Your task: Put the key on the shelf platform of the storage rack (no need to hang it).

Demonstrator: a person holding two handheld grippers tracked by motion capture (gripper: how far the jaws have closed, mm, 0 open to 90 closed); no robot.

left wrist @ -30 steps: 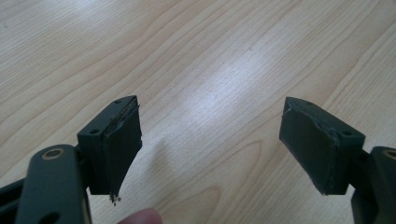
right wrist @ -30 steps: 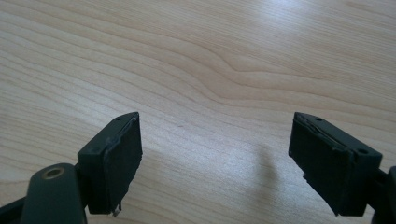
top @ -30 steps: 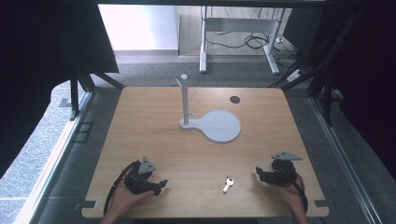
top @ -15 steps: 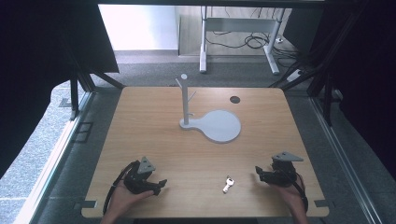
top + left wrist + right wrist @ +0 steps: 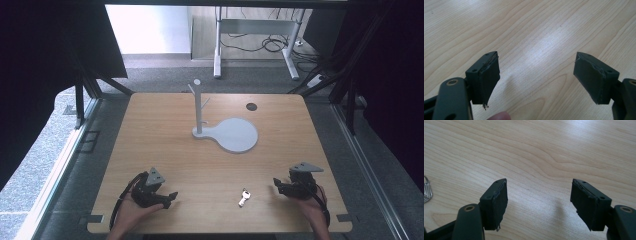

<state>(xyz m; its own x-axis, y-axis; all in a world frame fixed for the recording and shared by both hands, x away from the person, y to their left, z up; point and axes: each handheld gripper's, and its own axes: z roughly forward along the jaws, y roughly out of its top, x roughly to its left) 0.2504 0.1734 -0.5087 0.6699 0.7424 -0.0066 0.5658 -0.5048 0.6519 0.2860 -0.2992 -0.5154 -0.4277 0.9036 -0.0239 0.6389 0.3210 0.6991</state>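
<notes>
Worktop (image 5: 165,150): we see a pale wood-grain top, square to us, with a small dark round mark (image 5: 251,106) near its far right side.
Stand (image 5: 225,131): we pick out a grey piece near the middle, a flat round plate joined to a small foot, and from that foot a thin upright post (image 5: 198,102) with short side pegs rises at the plate's left.
Left tool (image 5: 170,196): we have it at the near left corner, held in the person's left hand (image 5: 131,210), low over the wood and pointing toward the right; in the left gripper view (image 5: 536,82) its two black jaws stand wide apart with bare wood between them, and a fingertip (image 5: 499,116) peeks in at the bottom edge.
Right tool (image 5: 276,184): we find it at the near right, in the right hand (image 5: 311,205), pointing left; in the right gripper view (image 5: 539,202) its jaws gape just as wide, nothing between them.
Key (image 5: 243,197): we spot a small metal key lying flat near the front edge, between the two tools, nearer the right one and touching neither; its bright edge (image 5: 427,189) shows at the left of the right gripper view.
</notes>
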